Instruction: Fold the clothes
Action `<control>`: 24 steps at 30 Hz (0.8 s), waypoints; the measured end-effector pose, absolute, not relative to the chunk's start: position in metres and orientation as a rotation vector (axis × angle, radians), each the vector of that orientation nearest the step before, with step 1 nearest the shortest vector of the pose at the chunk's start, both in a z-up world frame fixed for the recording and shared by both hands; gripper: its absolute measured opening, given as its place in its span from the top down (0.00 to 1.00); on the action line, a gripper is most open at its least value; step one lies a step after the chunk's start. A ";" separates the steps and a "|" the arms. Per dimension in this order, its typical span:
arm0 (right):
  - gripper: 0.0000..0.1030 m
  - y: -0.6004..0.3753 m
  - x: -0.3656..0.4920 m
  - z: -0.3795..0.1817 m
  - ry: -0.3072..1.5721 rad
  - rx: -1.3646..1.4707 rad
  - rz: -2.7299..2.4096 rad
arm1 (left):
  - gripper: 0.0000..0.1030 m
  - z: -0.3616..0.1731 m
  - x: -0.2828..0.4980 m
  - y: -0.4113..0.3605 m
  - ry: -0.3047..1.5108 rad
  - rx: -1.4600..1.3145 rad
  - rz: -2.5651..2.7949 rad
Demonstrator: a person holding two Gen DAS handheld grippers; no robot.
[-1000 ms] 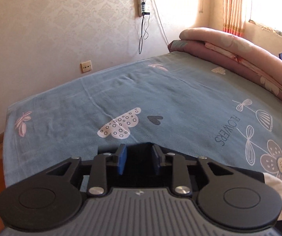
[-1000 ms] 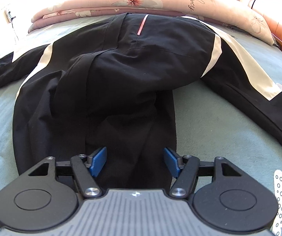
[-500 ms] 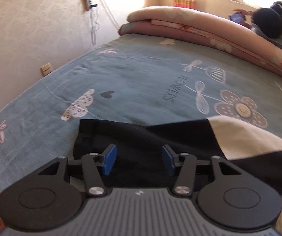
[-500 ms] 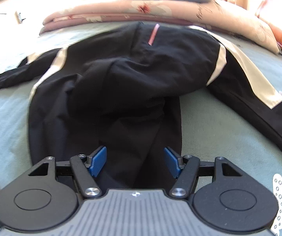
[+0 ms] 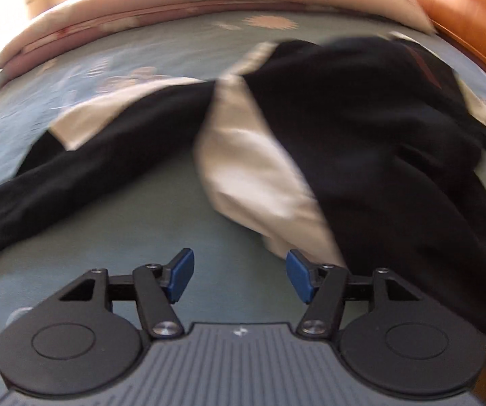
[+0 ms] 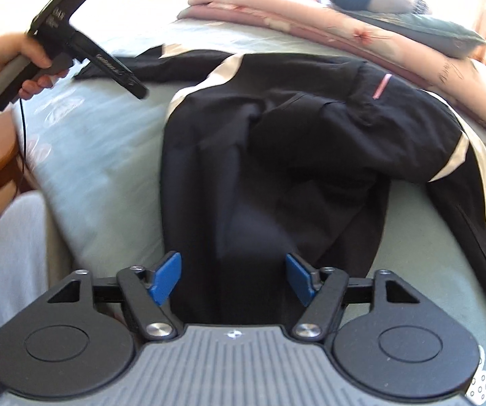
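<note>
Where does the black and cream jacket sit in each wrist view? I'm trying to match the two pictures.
Left wrist: the jacket spreads from centre to right, one sleeve reaching left.
Right wrist: the jacket fills the centre, running up from between the fingers.
Shared landmark: the folded pink quilt behind it.

black-and-cream jacket (image 6: 277,142) | rumpled (sleeves spread) | lying on bed

Black grippers; blue fingers (image 5: 181,273)
</note>
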State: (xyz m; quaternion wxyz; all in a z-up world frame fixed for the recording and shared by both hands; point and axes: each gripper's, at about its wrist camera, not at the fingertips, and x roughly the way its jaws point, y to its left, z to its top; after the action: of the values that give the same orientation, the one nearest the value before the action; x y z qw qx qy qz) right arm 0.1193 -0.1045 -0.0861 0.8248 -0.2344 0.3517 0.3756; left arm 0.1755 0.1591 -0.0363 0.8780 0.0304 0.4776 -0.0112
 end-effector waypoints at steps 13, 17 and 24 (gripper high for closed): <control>0.12 -0.055 0.097 -0.133 0.479 -0.966 0.764 | 0.33 -0.042 0.126 0.103 0.995 0.163 -0.132; 0.61 -0.048 0.107 -0.130 0.490 -1.006 0.748 | 0.33 -0.049 0.122 0.109 1.013 0.128 -0.126; 0.72 -0.070 0.156 -0.071 0.559 -0.750 0.769 | 0.33 -0.067 0.128 0.102 1.039 0.123 -0.196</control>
State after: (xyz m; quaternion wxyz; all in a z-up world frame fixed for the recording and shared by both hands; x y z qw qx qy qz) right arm 0.1557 -0.0703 -0.0708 0.8223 -0.3524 0.2626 0.3615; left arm 0.1285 0.1019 -0.0667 0.8617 0.0584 0.4953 -0.0936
